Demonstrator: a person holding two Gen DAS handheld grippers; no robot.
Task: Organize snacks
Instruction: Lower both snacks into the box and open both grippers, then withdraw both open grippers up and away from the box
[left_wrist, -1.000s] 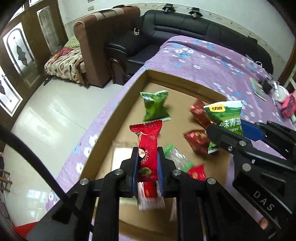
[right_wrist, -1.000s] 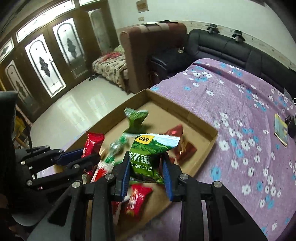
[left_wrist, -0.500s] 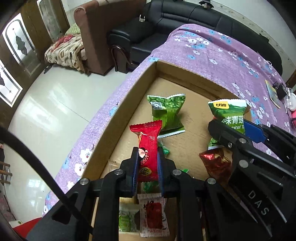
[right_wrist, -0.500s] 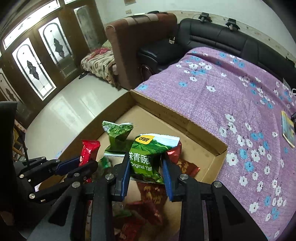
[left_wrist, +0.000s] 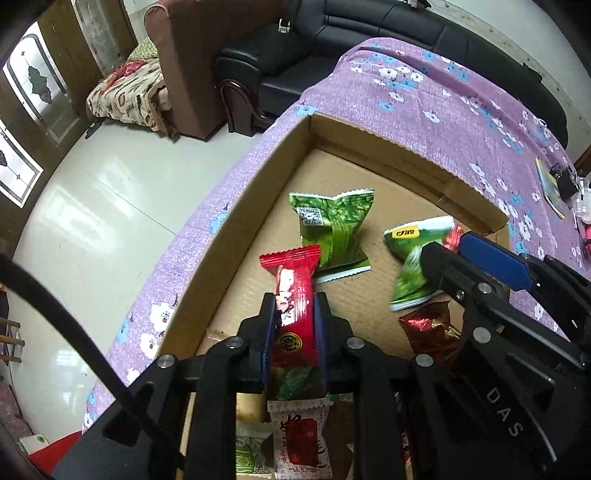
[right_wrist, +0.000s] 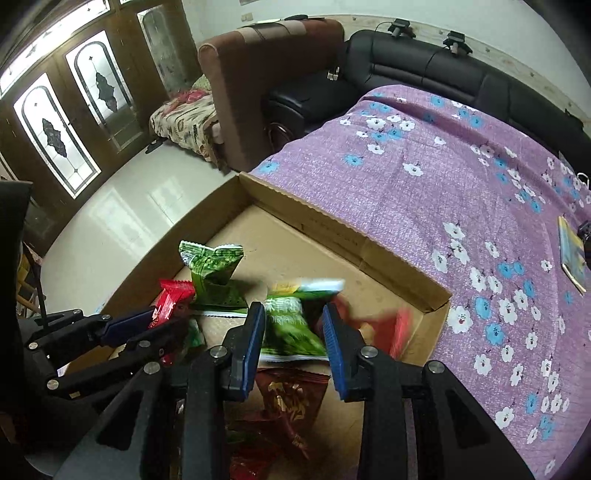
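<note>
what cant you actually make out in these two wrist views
- Left wrist view: the white-and-red packet and pale green packet are partly hidden by the left gripper and cut off at the bottom edge.
- Right wrist view: the green pea bag between the right gripper jaws is motion-blurred, print unreadable.
- Right wrist view: a red blur beside it, unidentifiable.

1. Support: a surface under a purple cloth printed with white and blue flowers.
2. Cardboard box, shallow and open-topped, lies directly on the cloth at its left edge.
3. Flat booklet lies on the cloth far right, well apart from the box.
4. Small items near the booklet, too small to identify.
</note>
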